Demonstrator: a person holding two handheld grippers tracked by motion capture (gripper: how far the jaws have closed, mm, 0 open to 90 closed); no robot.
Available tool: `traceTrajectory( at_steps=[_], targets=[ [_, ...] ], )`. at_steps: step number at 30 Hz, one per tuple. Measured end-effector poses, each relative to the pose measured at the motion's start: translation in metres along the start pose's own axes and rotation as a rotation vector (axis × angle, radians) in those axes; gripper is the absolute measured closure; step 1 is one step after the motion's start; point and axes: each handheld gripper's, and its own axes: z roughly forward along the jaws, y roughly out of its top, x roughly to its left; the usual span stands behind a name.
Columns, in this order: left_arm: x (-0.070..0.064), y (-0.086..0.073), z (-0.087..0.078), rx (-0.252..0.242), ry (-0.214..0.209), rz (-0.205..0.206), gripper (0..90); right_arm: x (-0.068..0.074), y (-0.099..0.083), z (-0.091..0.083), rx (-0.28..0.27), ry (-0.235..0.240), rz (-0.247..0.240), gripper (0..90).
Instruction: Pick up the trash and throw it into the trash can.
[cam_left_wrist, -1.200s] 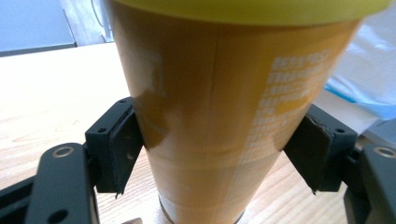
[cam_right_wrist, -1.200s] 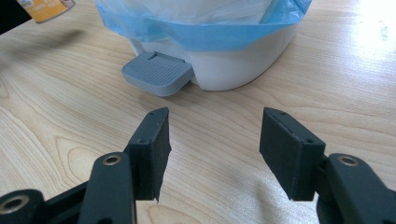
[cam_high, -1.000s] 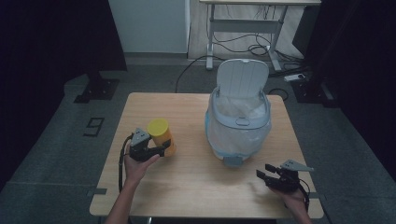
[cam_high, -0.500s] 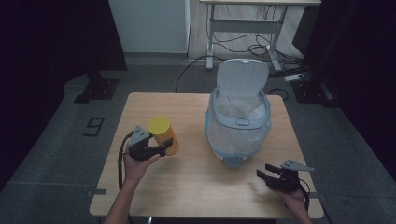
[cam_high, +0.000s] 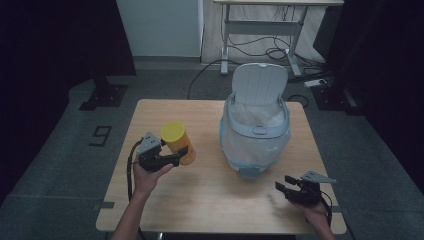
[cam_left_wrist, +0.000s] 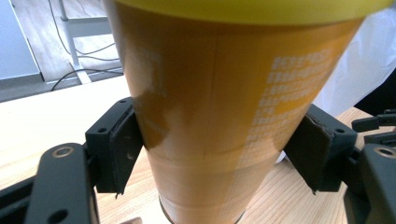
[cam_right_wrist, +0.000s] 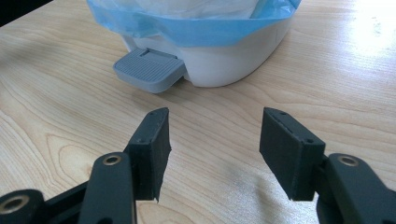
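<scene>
I am gripping the yellow can (cam_high: 178, 142) with my left gripper (cam_high: 161, 158), both jaws pressing on its sides low on the body, as the left gripper view shows (cam_left_wrist: 224, 116). The can is tilting a little over the left part of the table (cam_high: 165, 200), apart from the bin (cam_high: 256, 132), whose lid is standing open. I am holding my right gripper (cam_high: 286, 186) near the table's front right corner, its jaws spread with nothing between them, pointing toward the bin's grey pedal (cam_right_wrist: 149, 70).
</scene>
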Motion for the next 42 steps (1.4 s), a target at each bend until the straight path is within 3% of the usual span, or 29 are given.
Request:
traceTrajectory(
  at_steps=[11,42],
  targets=[
    [-0.007,0.016,-0.006,-0.022,-0.018,0.02,24.5,0.002,-0.001,0.001,0.005,-0.002,-0.004,42.3],
    [-0.025,0.053,-0.003,-0.051,-0.058,0.071,24.5,0.001,-0.002,0.002,0.017,-0.002,-0.001,42.3]
  ],
)
